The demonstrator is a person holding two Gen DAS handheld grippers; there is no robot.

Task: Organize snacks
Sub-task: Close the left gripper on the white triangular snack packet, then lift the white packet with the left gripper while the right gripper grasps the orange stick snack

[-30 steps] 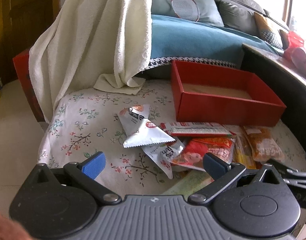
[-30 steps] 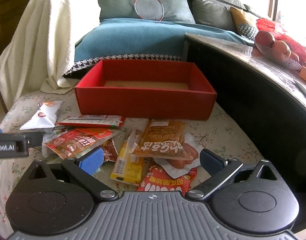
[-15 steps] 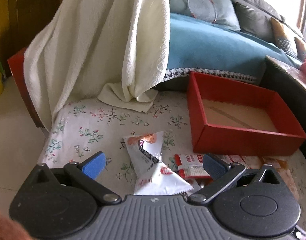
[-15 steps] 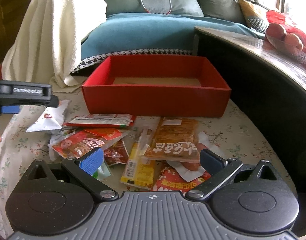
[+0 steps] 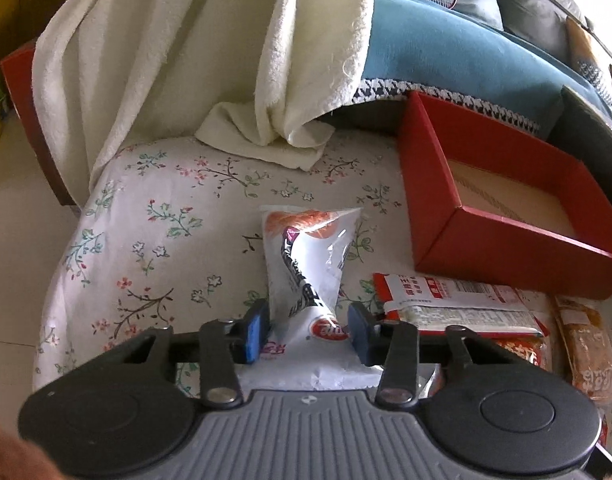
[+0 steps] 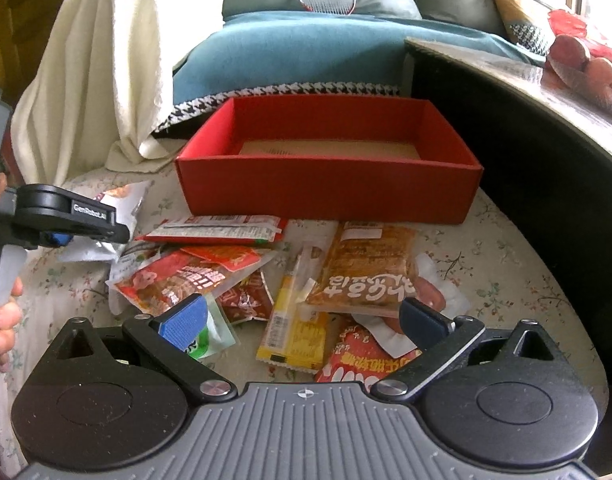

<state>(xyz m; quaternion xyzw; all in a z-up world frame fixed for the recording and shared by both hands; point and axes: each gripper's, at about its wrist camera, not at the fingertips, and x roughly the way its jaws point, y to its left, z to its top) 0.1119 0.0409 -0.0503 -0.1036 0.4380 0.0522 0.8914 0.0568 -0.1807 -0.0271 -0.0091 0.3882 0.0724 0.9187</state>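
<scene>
Behind the work area I see a sofa (image 6: 306,36) with a blue cover, a cream towel (image 5: 178,52) draped at the left, and a dark ledge (image 6: 526,120) at the right. Below these lies the floral-cloth tabletop (image 5: 146,220), which carries every task item. Largest on it is the red box (image 6: 326,184), open-topped and holding nothing that I can see; it sits at the far side, right of the left unit and straight ahead of the right unit. Next in size is the snack pile (image 6: 266,280), a loose overlap of red, orange and yellow packets lying just in front of the box. Smallest, and the item in hand, is the white packet (image 5: 310,272), set apart at the left edge of the pile. Its long axis runs straight away from the left tongs (image 5: 306,328), in line with the pointing direction, so its near end sits between the blue pads. These jaws have just been closing and now stand against both sides of the packet, grasping it. The right tongs (image 6: 302,316) hover released over the pile, holding nothing. I judge that the coming move is a lift and a carry rightward to the box, with the left hand committed.
</scene>
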